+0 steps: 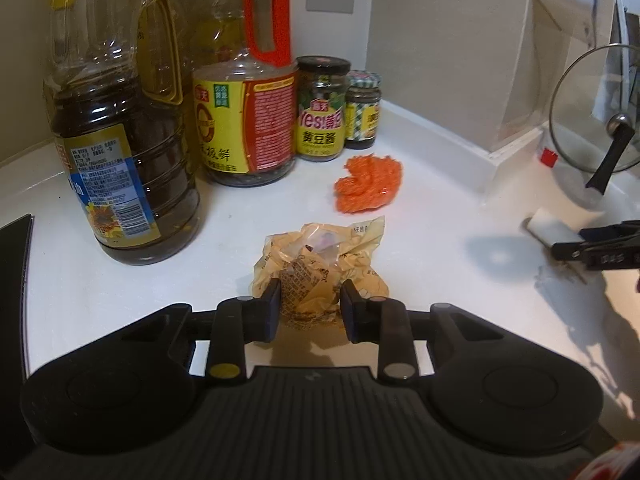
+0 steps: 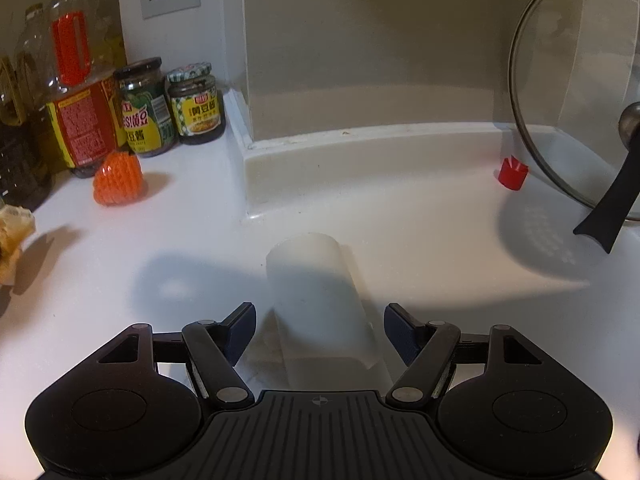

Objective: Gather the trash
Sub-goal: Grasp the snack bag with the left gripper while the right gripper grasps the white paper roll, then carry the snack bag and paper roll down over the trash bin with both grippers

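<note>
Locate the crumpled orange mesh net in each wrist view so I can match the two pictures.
Left wrist view: the crumpled orange mesh net lies right of centre on the white countertop, in front of the jars.
Right wrist view: the net sits at the left edge area, in front of the red-labelled bottle.
Shared landmark: the green-labelled glass sauce jar with a black lid, just behind the net in both.

Both wrist views look forward and down, close over the white bench (image 1: 420, 216). The left view faces the bottles at 11 o'clock. The right view faces the wall corner at 12. Both share the orange mesh (image 1: 369, 183) (image 2: 118, 178) and jars (image 1: 322, 108) (image 2: 146, 108).
</note>
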Demonstrator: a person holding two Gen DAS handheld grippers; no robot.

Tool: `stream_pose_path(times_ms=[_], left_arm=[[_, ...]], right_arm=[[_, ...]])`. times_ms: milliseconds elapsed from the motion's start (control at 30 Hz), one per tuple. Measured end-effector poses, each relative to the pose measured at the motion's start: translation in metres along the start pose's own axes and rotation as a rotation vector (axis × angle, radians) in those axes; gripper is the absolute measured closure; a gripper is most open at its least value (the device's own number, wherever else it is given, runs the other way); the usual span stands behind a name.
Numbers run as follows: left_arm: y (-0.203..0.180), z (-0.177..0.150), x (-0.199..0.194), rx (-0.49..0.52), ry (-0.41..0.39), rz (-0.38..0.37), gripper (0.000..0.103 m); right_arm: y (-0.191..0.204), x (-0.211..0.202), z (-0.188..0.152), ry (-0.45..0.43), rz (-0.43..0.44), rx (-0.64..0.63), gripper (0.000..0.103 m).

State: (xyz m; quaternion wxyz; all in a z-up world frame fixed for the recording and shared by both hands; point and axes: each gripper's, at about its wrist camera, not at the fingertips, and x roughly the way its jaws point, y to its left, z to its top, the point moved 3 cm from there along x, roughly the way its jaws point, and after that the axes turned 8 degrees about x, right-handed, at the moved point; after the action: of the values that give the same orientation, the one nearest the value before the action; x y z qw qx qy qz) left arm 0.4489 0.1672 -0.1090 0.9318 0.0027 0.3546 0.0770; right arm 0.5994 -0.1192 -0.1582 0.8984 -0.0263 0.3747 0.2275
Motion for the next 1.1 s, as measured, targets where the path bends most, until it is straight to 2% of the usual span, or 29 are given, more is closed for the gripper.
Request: stream_pose_path(times_ms=[67, 167, 667, 1100], left_arm=[[-0.004, 0.0, -0.004, -0.009, -0.005, -0.007, 0.076], [-0.01, -0.001, -0.01, -0.014, -0.01, -0.014, 0.076], [-0.041, -0.009, -0.032, -0.019, -0.007, -0.042, 0.076], [-0.082, -0.02, -0.061, -0.025, -0.018, -0.074, 0.076]], right_arm=[[-0.001, 0.002, -0.001, 0.008, 0.003, 0.001, 0.032], [-0.002, 0.002, -0.003, 0.014, 0.008, -0.003, 0.051], [-0.009, -0.029, -0.016, -0.029, 0.012, 0.027, 0.052], [-0.034, -0.093, -0.053, -0.054, 0.016, 0.163, 0.052]])
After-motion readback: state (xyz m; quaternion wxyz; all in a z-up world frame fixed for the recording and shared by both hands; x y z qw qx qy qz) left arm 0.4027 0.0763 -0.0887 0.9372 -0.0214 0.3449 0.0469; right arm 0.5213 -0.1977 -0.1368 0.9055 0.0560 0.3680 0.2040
